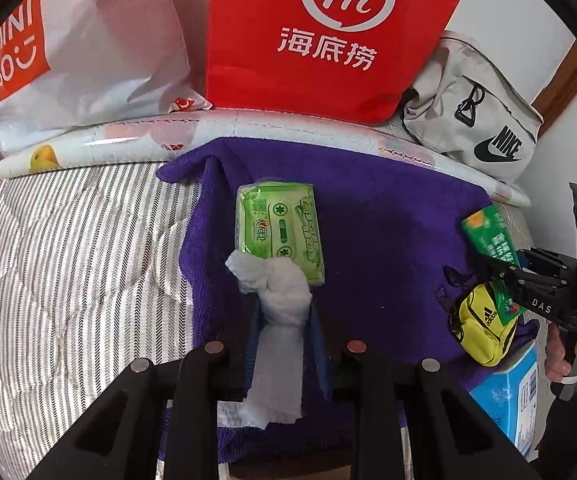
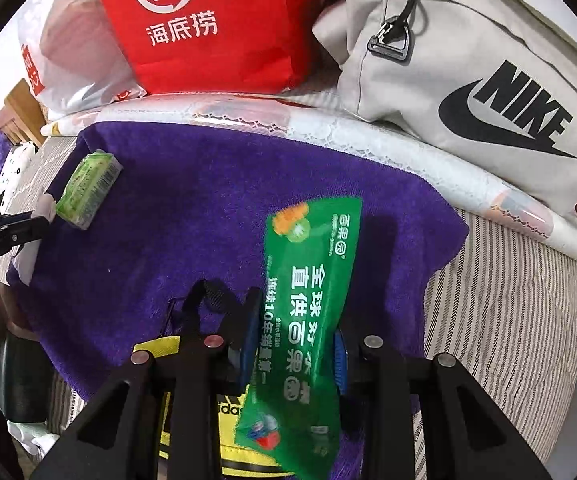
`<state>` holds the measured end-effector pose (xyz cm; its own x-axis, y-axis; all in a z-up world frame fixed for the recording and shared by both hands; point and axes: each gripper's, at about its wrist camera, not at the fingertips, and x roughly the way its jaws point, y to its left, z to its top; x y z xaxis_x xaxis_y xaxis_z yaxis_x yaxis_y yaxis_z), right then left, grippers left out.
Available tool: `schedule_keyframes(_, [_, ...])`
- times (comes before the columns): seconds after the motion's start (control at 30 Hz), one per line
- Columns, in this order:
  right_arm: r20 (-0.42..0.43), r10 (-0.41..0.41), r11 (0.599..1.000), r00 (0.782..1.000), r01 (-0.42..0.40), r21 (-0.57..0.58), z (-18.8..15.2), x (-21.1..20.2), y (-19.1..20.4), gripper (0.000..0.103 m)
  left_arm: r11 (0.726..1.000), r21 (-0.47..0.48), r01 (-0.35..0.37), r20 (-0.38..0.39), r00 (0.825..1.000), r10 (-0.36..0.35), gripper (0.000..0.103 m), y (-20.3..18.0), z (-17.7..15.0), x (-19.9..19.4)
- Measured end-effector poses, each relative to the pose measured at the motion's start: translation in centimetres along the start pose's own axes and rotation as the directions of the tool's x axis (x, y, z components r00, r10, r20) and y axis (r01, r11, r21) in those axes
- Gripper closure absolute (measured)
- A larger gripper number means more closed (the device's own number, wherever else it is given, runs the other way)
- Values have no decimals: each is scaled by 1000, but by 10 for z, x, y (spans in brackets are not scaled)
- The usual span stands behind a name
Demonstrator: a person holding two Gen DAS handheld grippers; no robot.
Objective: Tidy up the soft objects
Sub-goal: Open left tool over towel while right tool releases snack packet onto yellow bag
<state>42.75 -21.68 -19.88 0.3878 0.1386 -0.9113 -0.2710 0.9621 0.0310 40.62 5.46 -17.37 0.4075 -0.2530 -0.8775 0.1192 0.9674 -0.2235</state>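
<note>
Nearest the left wrist camera, the left gripper (image 1: 284,320) is clamped on a crumpled white tissue (image 1: 278,320), whose loose end hangs down between the blue finger pads (image 1: 320,344). The tissue's bunched top touches the near end of a light green tissue pack (image 1: 278,226) lying flat on a purple towel (image 1: 388,208).

In the right wrist view, the right gripper (image 2: 294,344) has a dark green packet (image 2: 308,300) between its blue pads; the packet stands tilted, its upper end above the towel (image 2: 176,216). Whether the pads press on it cannot be told. Just below the gripper lies a small yellow pouch (image 2: 192,420) with black trim, resting on the towel's near edge. From the left side, that pouch (image 1: 482,326) sits beside a blue box (image 1: 508,396), with a hand (image 1: 564,356) on the right gripper's handle.

The towel is spread over a striped quilt (image 1: 68,248). Beyond it, past a white patterned strip (image 1: 100,148), stand a white plastic bag (image 1: 100,48), a red bag (image 1: 328,40) and a grey bag (image 2: 468,80) in a row.
</note>
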Motion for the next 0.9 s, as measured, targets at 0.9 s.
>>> schedule_keyframes(0.9, [281,89,993,955,-107,47,-49,-124,29,29,998,-41,43,225,974,-33,41,-13,-59,-109])
